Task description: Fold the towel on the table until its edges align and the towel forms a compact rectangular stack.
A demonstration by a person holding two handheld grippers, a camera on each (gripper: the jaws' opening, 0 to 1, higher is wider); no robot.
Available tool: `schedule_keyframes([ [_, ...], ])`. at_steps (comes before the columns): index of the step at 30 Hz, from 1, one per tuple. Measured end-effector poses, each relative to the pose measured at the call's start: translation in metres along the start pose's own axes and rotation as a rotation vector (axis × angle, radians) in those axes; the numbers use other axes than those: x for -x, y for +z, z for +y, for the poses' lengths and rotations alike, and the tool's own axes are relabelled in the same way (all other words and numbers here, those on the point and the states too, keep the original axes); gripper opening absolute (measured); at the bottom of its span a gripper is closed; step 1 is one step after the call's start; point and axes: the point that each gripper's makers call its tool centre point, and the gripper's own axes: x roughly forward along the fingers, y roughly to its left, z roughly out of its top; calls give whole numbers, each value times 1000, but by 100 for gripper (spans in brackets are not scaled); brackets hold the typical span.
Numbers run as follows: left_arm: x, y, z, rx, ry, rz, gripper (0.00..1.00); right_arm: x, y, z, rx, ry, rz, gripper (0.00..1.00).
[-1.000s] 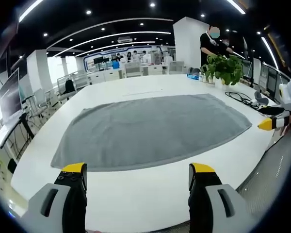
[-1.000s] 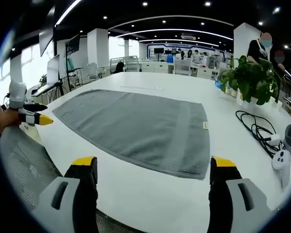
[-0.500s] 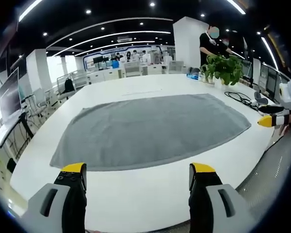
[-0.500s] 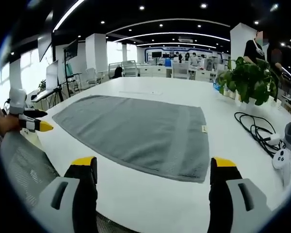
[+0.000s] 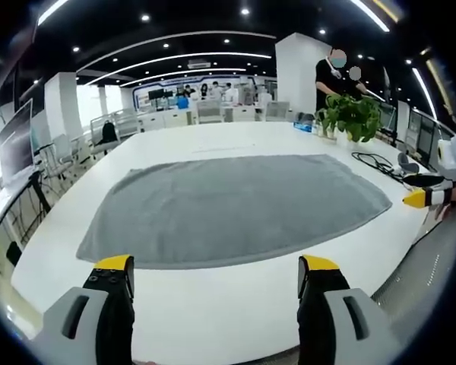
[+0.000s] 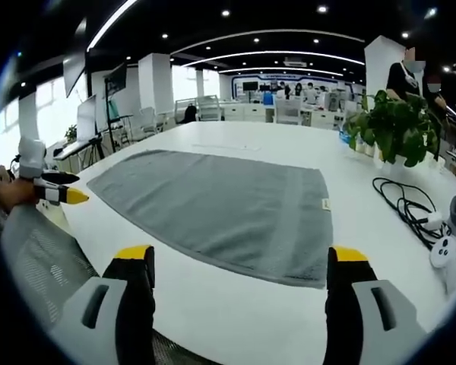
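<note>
A grey towel (image 5: 235, 201) lies spread flat on the white table (image 5: 213, 312); it is the same grey towel (image 6: 220, 201) in the right gripper view, with a small tag on its right edge. My left gripper (image 5: 215, 268) is open, its yellow-tipped jaws hovering over the bare table just short of the towel's near edge. My right gripper (image 6: 239, 257) is open too, near the towel's near right corner. The right gripper's tip (image 5: 424, 197) shows at the far right of the left gripper view, and the left gripper's tip (image 6: 57, 195) at the left of the right gripper view.
A potted plant (image 6: 399, 125) stands at the table's far right. A black cable (image 6: 403, 205) and white controllers (image 6: 444, 247) lie beside it. A mesh chair back (image 6: 38, 266) is at the table's near edge. People stand behind the plant (image 5: 349, 114); desks and chairs fill the background.
Both views have shifted slightly; the towel has not moved and both grippers stay open.
</note>
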Motion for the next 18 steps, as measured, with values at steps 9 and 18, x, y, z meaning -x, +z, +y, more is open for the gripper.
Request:
schedule_keyframes([
  [9, -5, -4, 5, -22, 0, 13, 91, -4, -2, 3, 0, 26, 4, 92],
  [18, -4, -2, 3, -49, 2, 14, 91, -1, 13, 2, 18, 49, -49, 89],
])
